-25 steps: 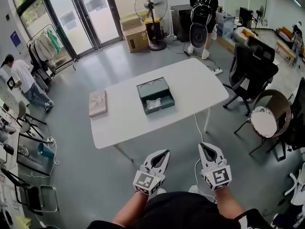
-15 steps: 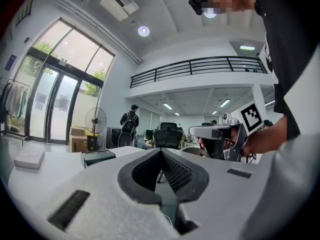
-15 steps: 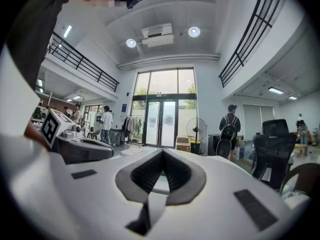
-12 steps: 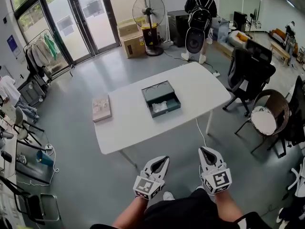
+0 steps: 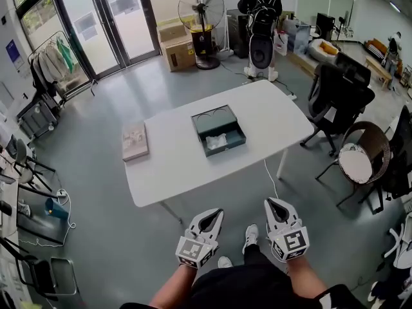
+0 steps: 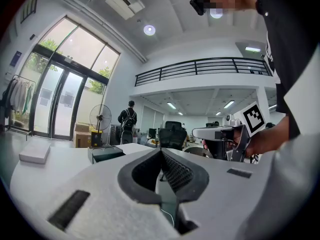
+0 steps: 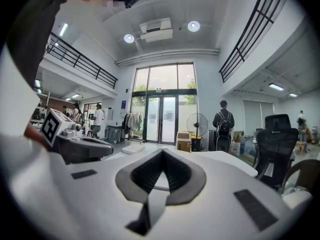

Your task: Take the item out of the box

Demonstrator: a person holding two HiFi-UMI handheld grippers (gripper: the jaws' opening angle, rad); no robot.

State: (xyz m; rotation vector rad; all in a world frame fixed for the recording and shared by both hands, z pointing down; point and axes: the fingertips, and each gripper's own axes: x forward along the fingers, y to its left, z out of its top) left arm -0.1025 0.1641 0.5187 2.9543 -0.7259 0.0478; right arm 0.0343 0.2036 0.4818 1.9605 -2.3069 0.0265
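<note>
The left tongs (image 5: 216, 214) and the right tongs (image 5: 270, 203) are both pressed closed with nothing between them. They are held roughly level over the grey floor, well short of the white rectangular surface (image 5: 174, 172). The dark green open-topped box (image 5: 207, 121) sits near the middle of that surface, and the pale crumpled item (image 5: 215, 141) lies in the box's near half. The step in hand looks like the approach: get close, spread one pair of tongs before crossing the rim, and come down from above so the tips clear the walls. The other pair could steady the box. The item is too small to identify, the left gripper view shows only the box's outer wall, and the box's depth cannot be judged.
</note>
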